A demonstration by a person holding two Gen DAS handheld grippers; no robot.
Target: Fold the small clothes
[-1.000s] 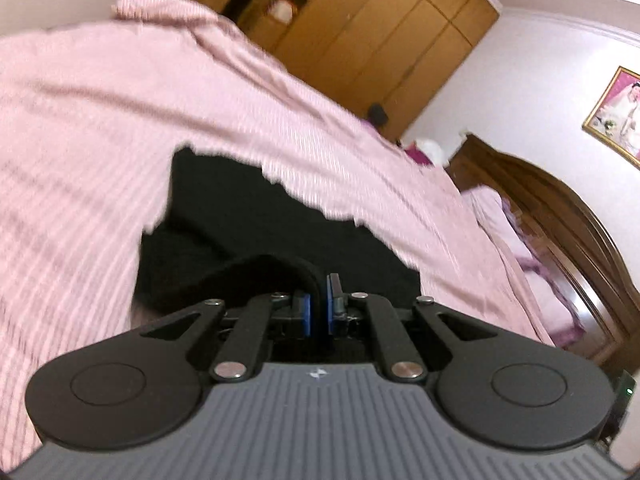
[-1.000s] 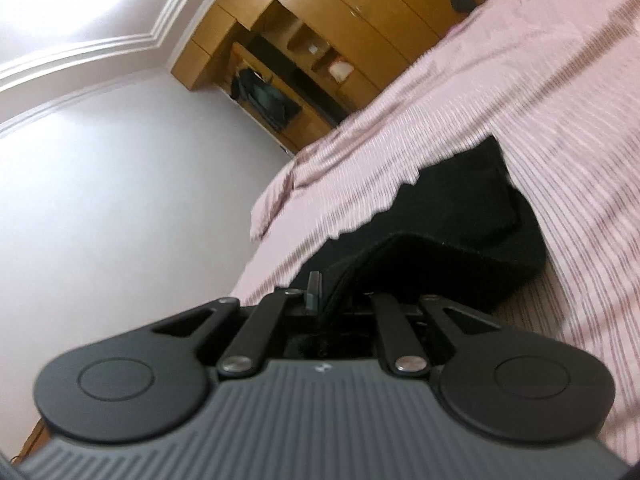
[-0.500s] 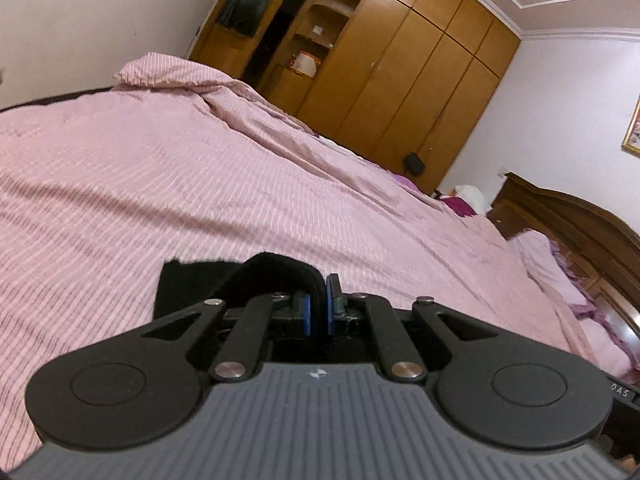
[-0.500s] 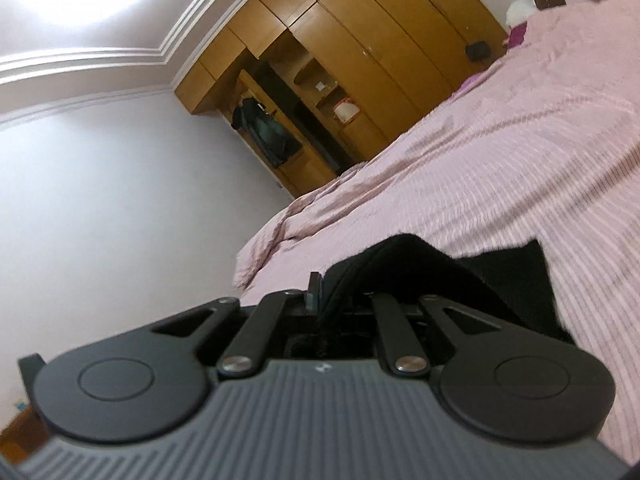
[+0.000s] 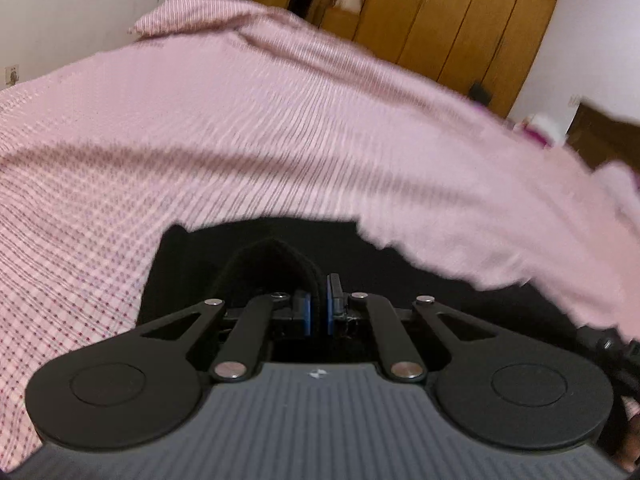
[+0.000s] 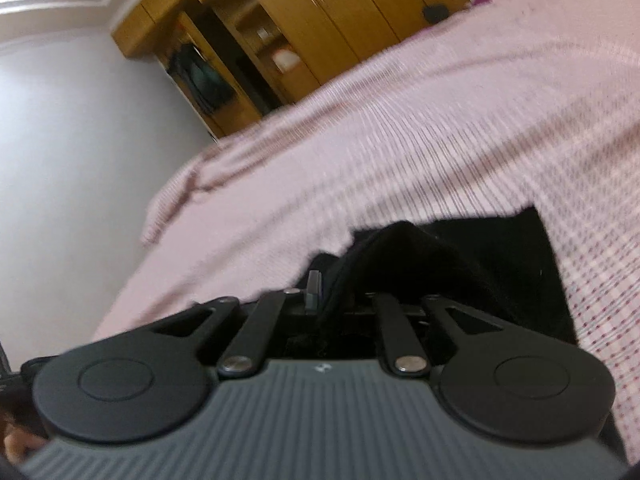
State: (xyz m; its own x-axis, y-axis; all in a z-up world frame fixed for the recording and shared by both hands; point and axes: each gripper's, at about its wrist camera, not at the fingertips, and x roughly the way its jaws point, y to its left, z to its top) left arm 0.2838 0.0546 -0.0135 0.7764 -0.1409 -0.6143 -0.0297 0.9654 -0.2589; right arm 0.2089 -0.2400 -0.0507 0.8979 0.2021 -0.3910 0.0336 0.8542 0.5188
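A small black garment [image 5: 400,276] lies on the pink striped bedcover [image 5: 240,140]. My left gripper [image 5: 319,307] is shut on a raised fold of its edge, pinched between the blue pads. In the right wrist view the same black garment [image 6: 492,256] spreads to the right on the bedcover [image 6: 440,128]. My right gripper [image 6: 332,300] is shut on a bunched fold of it, and the cloth hides the right finger. Both grippers hold the garment low over the bed.
A wooden wardrobe [image 5: 440,20] with open shelves stands beyond the bed; it also shows in the right wrist view [image 6: 300,28]. A dark wooden headboard [image 5: 600,132] is at the right. White wall [image 6: 60,140] lies to the left.
Both grippers have tilted down toward the bed with the garment still held. More of the black cloth now lies in view on the cover than half a second ago.
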